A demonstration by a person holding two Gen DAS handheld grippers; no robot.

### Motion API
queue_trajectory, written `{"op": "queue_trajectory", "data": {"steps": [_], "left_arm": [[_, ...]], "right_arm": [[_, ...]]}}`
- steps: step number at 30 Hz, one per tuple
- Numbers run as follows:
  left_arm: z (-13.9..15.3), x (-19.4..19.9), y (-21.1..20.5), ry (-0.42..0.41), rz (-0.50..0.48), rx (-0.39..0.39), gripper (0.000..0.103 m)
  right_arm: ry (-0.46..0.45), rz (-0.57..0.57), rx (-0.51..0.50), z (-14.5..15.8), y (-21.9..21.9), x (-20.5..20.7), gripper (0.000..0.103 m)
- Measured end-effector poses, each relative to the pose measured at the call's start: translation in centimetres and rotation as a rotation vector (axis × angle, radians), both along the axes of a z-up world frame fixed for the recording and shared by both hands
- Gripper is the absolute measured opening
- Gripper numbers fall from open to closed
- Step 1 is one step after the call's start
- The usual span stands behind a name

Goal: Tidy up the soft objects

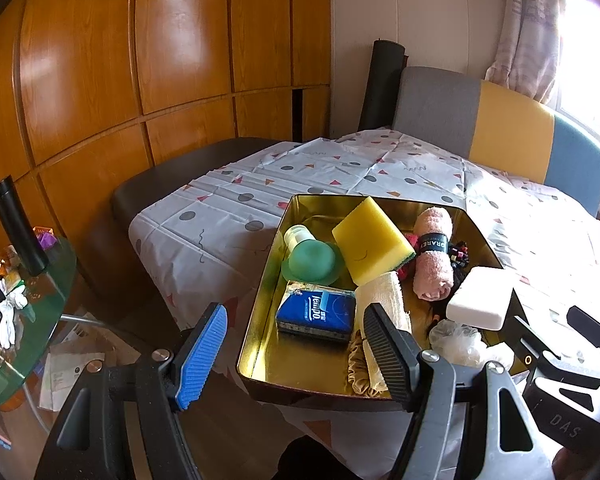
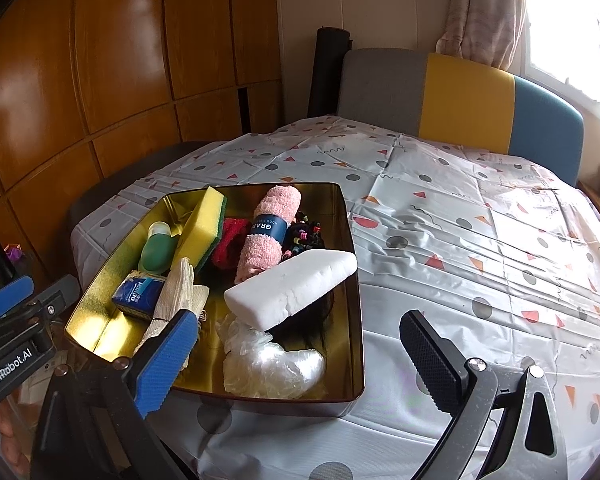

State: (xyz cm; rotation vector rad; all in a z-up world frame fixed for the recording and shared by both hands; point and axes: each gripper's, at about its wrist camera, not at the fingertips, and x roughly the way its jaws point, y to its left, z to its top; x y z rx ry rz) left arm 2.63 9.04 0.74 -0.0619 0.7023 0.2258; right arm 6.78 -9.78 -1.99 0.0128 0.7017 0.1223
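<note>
The tabletop [image 2: 440, 216] carries a gold tin [image 2: 350, 320] at 9 o'clock. In it a white sponge [image 2: 292, 288] lies at 5 o'clock, a towel [image 2: 268, 236] at 12. Both grippers [image 1: 296, 348] [image 2: 300, 360] are held empty, fingers wide.

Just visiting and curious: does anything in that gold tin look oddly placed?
Yes. The white foam block lies tilted across the other items, one end poking past the gold metal tin's rim instead of lying flat inside. Nothing looks spilled or damaged.
</note>
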Motion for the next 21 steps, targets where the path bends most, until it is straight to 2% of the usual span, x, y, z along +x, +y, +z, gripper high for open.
{"op": "queue_trajectory", "data": {"steps": [21], "left_arm": [[-0.15,-0.06,-0.04,0.004,0.001,-0.001,0.072]], "right_arm": [[0.004,-0.001,0.001,-0.32,0.08,-0.18,0.102]]}}
